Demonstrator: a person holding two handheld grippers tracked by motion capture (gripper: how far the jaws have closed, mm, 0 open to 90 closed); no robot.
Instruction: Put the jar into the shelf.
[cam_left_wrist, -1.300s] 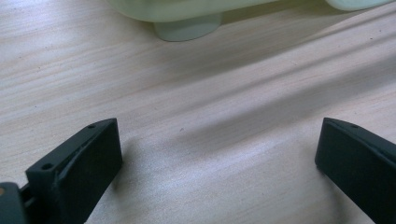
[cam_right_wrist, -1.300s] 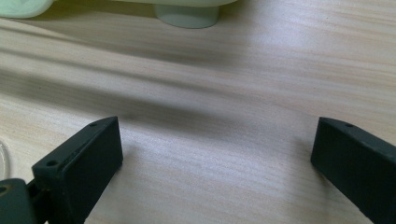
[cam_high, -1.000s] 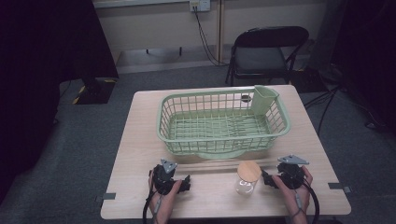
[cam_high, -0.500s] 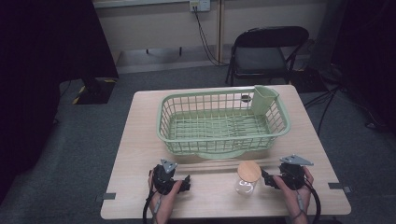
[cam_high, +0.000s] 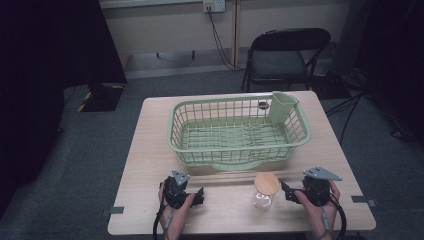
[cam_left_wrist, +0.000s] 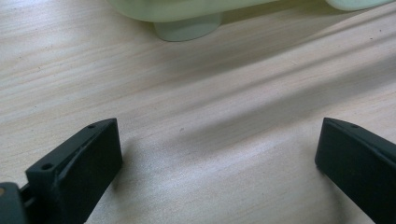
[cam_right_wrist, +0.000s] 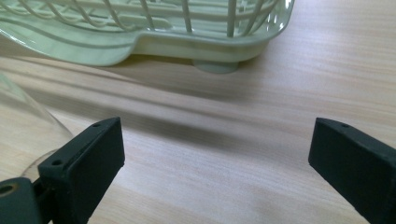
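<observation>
Upright near the table's front edge stands a glass jar (cam_high: 263, 196) with a round wooden lid, just left of the right gripper (cam_high: 287, 191). That gripper's jaws gape wide with bare tabletop between them, gripping nothing; the jar's clear wall (cam_right_wrist: 23, 130) shows at the left beside one jaw. Left gripper (cam_high: 199, 194) sits well apart on the wooden table (cam_high: 150, 150), jaws also spread wide, empty. Behind both, a green wire basket (cam_high: 240, 131) with a cup holder at its far right corner

right tool (cam_high: 286, 191) beside glass jar (cam_high: 264, 192) | left tool (cam_high: 199, 195) on table (cam_high: 150, 145)
</observation>
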